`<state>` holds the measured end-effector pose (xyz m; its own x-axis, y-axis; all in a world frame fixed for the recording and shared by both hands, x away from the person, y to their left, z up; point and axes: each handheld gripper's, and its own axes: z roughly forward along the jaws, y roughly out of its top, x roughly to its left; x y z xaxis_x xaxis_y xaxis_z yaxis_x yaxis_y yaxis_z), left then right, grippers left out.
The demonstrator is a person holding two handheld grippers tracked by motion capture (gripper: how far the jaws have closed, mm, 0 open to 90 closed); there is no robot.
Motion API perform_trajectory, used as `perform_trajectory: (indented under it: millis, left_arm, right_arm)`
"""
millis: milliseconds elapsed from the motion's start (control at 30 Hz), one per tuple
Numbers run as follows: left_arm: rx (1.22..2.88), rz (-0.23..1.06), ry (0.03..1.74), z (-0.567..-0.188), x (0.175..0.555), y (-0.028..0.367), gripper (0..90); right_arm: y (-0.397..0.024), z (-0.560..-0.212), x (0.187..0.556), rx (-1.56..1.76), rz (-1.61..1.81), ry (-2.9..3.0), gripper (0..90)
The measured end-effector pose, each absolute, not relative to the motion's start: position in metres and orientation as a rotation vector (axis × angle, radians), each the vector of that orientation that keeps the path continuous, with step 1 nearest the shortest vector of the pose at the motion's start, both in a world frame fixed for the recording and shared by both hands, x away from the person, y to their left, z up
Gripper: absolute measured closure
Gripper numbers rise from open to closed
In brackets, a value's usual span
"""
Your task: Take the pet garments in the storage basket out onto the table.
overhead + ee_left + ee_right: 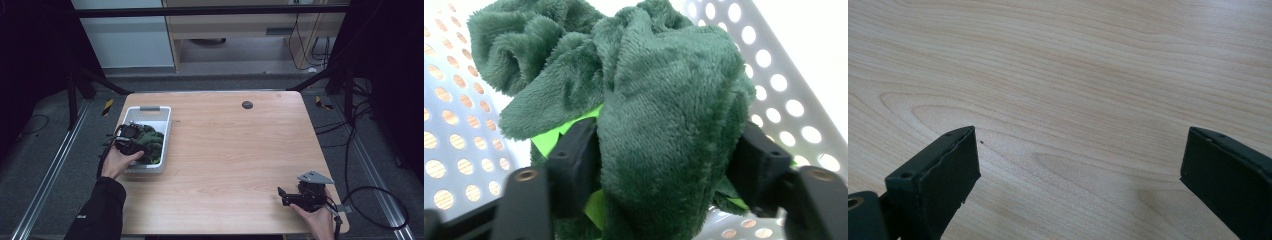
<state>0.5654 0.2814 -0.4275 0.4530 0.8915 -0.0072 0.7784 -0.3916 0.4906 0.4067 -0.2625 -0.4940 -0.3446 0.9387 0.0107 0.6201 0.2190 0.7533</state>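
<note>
At the near right corner of the wooden tabletop (225, 150), the right tool (283, 196) rested in the person's hand with its two black jaws spread wide and nothing between them, only bare wood grain beyond. Farther back on the left side, the left tool (664, 165) reached into a white perforated plastic basket (165, 125) near the tabletop's left edge, its jaws closed around a thick fold of a dark green fleece cloth (664, 115). The cloth lay bunched inside the basket, with a bright green patch (555, 137) showing beneath it.
</note>
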Motion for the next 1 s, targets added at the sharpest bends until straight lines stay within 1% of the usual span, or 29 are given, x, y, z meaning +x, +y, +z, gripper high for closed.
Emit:
perform_trajectory:
  millis: [167,200,333,433,600,1000]
  left_arm:
    - [2.315,0.366,1.4,-0.428,0.564,0.278,50.1]
    - [2.317,0.371,1.408,-0.428,0.564,0.278,54.7]
    - [2.312,0.362,1.427,-0.426,0.564,0.279,67.8]
    - [2.31,0.365,1.426,-0.424,0.563,0.28,73.9]
    - [2.289,0.366,1.42,-0.419,0.561,0.283,78.7]
    - [2.228,0.404,1.367,-0.389,0.546,0.288,80.6]
  right_arm:
    - [-0.262,-0.494,0.407,1.442,0.938,2.052,2.3]
    - [-0.262,-0.494,0.407,1.43,0.932,2.053,2.3]
    - [-0.262,-0.495,0.407,1.428,0.931,2.056,2.3]
    - [-0.262,-0.494,0.407,1.426,0.934,2.058,2.3]
    - [-0.261,-0.494,0.407,1.431,0.943,2.061,2.5]
    - [-0.261,-0.494,0.406,1.434,0.945,2.061,2.5]
